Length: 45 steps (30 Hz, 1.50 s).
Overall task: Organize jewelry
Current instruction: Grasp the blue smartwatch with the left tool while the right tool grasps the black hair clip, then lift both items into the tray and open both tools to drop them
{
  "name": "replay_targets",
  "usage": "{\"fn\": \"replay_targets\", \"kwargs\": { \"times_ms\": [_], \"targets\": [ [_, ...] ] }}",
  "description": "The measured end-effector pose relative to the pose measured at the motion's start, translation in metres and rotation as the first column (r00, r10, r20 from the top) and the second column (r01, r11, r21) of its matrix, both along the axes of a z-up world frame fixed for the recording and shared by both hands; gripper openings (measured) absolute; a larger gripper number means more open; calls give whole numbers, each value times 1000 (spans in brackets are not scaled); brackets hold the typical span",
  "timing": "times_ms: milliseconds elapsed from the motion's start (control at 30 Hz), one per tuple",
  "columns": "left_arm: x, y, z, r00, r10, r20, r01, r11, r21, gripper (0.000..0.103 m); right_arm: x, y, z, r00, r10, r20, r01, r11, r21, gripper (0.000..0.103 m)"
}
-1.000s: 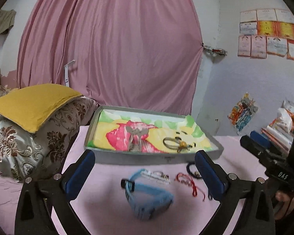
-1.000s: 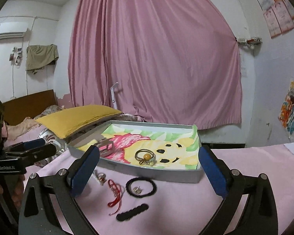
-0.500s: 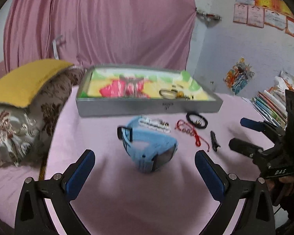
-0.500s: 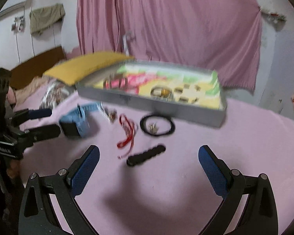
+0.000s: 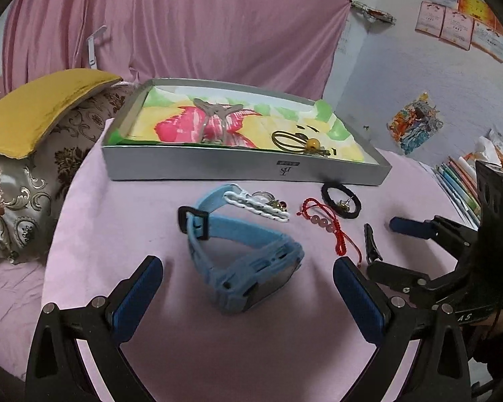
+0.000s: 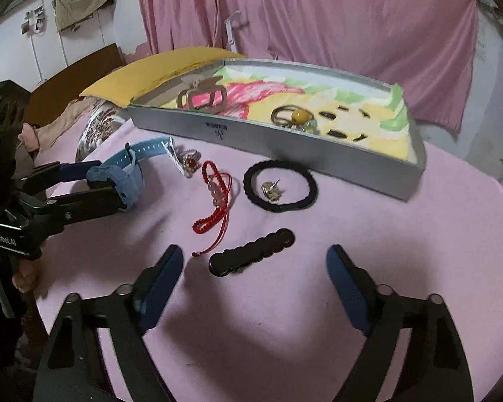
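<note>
Right hand-held gripper: jaws wide, just been closing, nothing between the pads; black hair clip lies just ahead on the pink counter. Clip: light, stiff, slim; best pinched across its narrow width. Left hand-held gripper: wide, straddling blue watch, soft-strapped. Beyond: red bracelet, limp; grey tray.

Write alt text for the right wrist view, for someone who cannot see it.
The open right gripper points down at a black hair clip on a pink cloth. Beyond lie a red beaded bracelet, a black hair tie and a grey tray; at left, the left gripper straddles a blue watch.
</note>
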<state>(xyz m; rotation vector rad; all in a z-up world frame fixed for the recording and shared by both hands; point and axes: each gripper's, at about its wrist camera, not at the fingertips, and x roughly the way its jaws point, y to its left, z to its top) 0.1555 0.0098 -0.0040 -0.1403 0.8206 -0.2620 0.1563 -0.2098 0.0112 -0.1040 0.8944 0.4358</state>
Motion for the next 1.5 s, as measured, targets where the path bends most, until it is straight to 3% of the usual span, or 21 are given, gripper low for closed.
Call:
{"fn": "replay_targets", "kwargs": {
  "times_ms": [200, 367, 667, 867, 1300, 1433, 1500],
  "targets": [
    [12, -12, -2, 999, 37, -28, -36, 998, 52, 102, 7, 6, -1, 1000, 26, -15, -26, 999, -26, 71],
    [17, -16, -4, 997, 51, -49, -48, 997, 53, 101, 6, 5, 2, 999, 37, 4, -36, 998, -59, 45],
    [9, -5, -4, 996, 66, -52, -63, 997, 52, 80, -3, -14, 5, 999, 50, 14, -49, 996, -69, 22],
    [2, 1, -3, 997, 60, -50, -58, 998, 35, 74, -1, -23, 5, 1000, 19, 11, -18, 998, -60, 22],
    [21, -6, -2, 991, 95, -91, -89, 994, 63, 72, 3, -17, 3, 999, 31, 14, -30, 998, -49, 22],
    [17, -8, -2, 993, 76, -89, -72, 997, 42, 56, 4, -22, 2, 999, 40, 4, -40, 999, -23, 23],
    [12, -11, -2, 995, 66, -80, -62, 997, 47, 54, 2, -23, 2, 999, 44, 1, -44, 999, -13, 23]
  ]
}}
